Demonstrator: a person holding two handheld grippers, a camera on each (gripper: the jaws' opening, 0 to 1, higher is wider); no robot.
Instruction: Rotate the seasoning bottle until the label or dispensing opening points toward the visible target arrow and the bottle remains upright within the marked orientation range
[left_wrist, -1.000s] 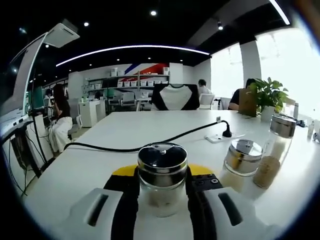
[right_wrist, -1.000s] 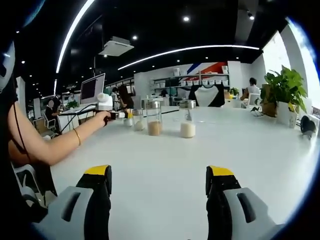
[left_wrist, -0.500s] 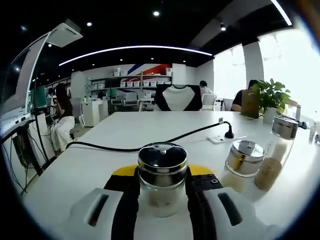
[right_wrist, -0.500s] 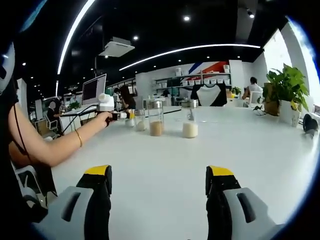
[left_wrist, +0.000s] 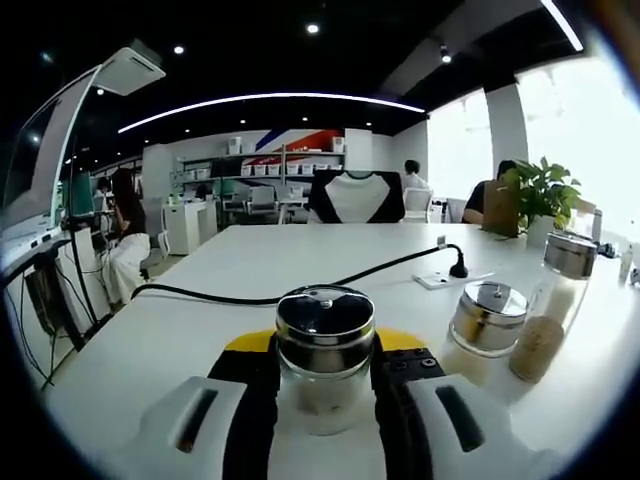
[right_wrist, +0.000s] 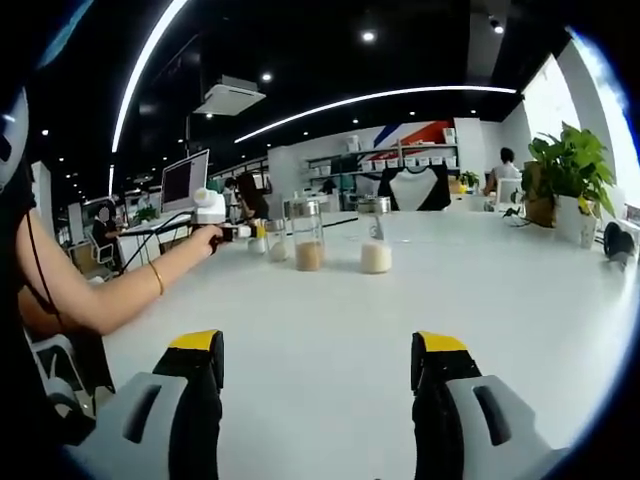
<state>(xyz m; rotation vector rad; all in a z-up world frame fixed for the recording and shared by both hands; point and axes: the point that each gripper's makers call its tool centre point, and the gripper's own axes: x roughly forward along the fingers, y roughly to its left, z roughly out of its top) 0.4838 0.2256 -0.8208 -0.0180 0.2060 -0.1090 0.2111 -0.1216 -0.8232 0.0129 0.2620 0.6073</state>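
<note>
- Left claw (left_wrist: 325, 390): black jaws with yellow tips and grey housings, clenched on the clear glass seasoning bottle with a shiny metal cap (left_wrist: 324, 352); a jaw presses each side of the glass body.
- Seasoning bottle: upright on the white table (left_wrist: 250, 270), holding a pale powder; no label or opening can be made out.
- Short glass jar with a steel lid (left_wrist: 484, 325): right of the seasoning bottle, apart from it.
- Tall glass jar with brown granules (left_wrist: 552, 300): just beyond the short jar, further right.
- Black cable (left_wrist: 300, 290): runs across the table behind the seasoning bottle to a white power strip (left_wrist: 445, 275).
- Potted green plant (left_wrist: 535, 195): far right of the seasoning bottle, by the window.
- Right claw (right_wrist: 316, 375): released, jaws wide apart over bare table, grasping nothing.
- Right gripper view: a person's forearm with a bracelet (right_wrist: 120, 285) reaches to the left claw beside the far row of jars.
</note>
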